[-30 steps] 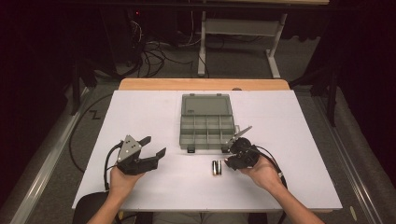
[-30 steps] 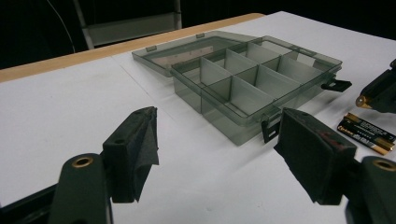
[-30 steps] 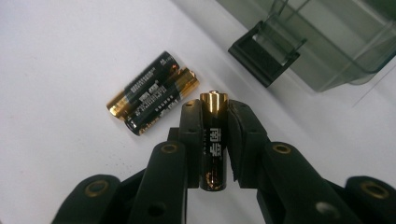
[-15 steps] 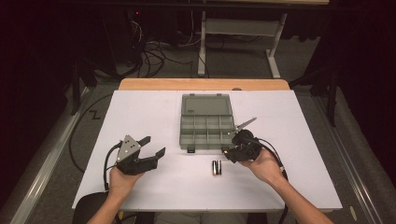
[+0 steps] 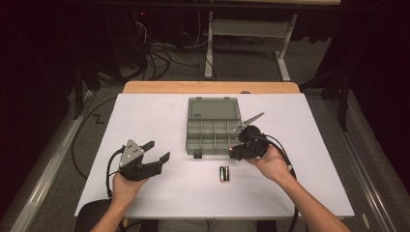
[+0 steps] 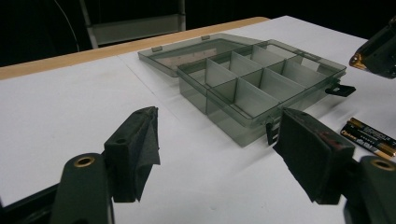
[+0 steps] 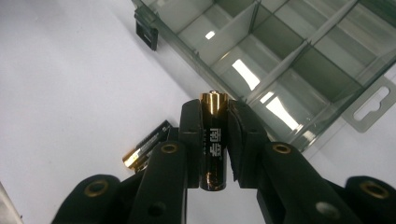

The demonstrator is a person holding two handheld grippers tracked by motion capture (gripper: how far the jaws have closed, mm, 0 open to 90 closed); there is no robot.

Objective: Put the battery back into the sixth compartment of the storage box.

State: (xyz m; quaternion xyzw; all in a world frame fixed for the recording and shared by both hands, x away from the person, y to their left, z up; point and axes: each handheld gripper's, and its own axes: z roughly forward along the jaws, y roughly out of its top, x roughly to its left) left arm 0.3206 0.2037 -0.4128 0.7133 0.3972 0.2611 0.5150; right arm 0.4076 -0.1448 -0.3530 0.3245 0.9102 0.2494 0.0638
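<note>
1. Black-and-gold battery sits clamped in my right gripper, off the counter.
2. At its 11 o'clock I see the compartment box; spare batteries at 7.
3. My left gripper gapes, holding nothing.

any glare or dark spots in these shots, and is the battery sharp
Right gripper view: bright glare patches on the organizer box floor; the held battery is sharp. Left gripper view: the near jaws are soft. High view: the table is evenly lit, the surroundings nearly black.
</note>
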